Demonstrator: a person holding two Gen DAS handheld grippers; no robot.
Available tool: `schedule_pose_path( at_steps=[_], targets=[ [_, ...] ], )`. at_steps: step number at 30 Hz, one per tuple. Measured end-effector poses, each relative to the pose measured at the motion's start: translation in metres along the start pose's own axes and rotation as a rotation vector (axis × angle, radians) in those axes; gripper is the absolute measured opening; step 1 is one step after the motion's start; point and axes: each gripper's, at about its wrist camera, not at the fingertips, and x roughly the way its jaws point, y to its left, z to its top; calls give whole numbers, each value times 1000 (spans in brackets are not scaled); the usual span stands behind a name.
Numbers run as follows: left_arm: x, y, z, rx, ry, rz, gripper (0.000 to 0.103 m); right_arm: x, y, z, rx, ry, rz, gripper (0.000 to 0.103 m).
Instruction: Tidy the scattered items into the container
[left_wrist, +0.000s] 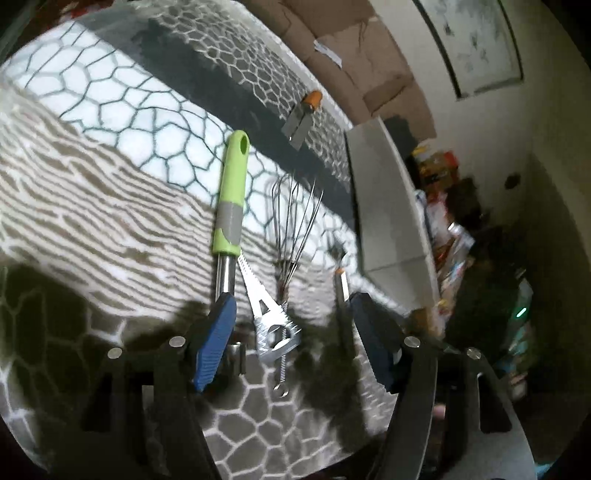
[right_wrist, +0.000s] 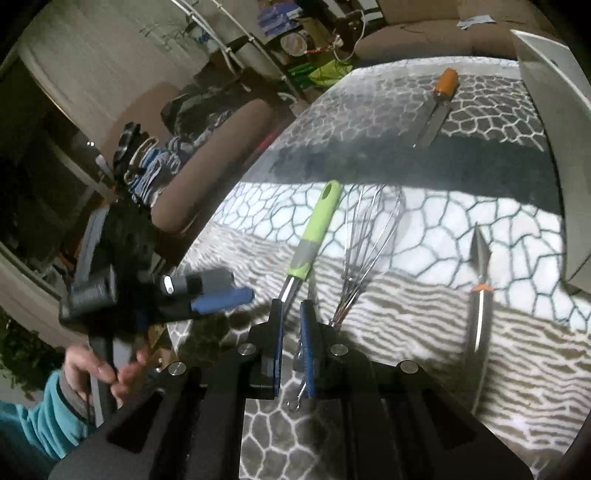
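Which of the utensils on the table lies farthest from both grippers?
The orange-handled tool, alone on the dark band beside the white container. The green-handled utensil, whisk and serrated tool lie close to the grippers.

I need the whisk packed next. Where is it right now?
The whisk lies on the patterned cloth, centre of both wrist views, between the green-handled tool and the container.

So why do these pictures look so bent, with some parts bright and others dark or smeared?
Left wrist view: the fisheye lens curves the patterned cloth; a bright light patch falls round the green-handled tool, dark shadow nearer the camera. Right wrist view: the left hand-held gripper and the hand are motion-blurred.
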Motion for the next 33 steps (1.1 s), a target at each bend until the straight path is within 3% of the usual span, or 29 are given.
schedule_pose_path(
  at_steps=[3,4,5,7,8,11,14,20,26,33],
  targets=[
    [2,-28,0,131,-40,101,68,-7,-4,0,-3,-22,-58,11],
    [3,-38,0,170,-58,142,73,-10,-7,0,0,-34,-94,14],
    [5,-53,-1,224,-90,202,85,-15,-13,-1,8,-49,-136,23],
    [10,-80,-6,312,-139,260,103,-31,-25,-4,35,-94,-235,83],
    [17,-95,-10,348,-142,269,103,-46,-33,-6,53,-139,-280,88],
    [48,-129,-20,411,-93,277,103,-72,-50,-9,53,-165,-370,92],
    [75,-148,-28,405,-71,268,103,-102,-75,-20,103,-187,-429,103],
    [132,-192,-52,450,-24,308,103,-144,-113,-45,171,-166,-528,103],
    [163,-211,-69,450,-40,376,103,-182,-137,-68,176,-172,-652,103],
    [204,-225,-79,482,-58,461,103,-202,-172,-81,215,-200,-718,103]
  ],
)
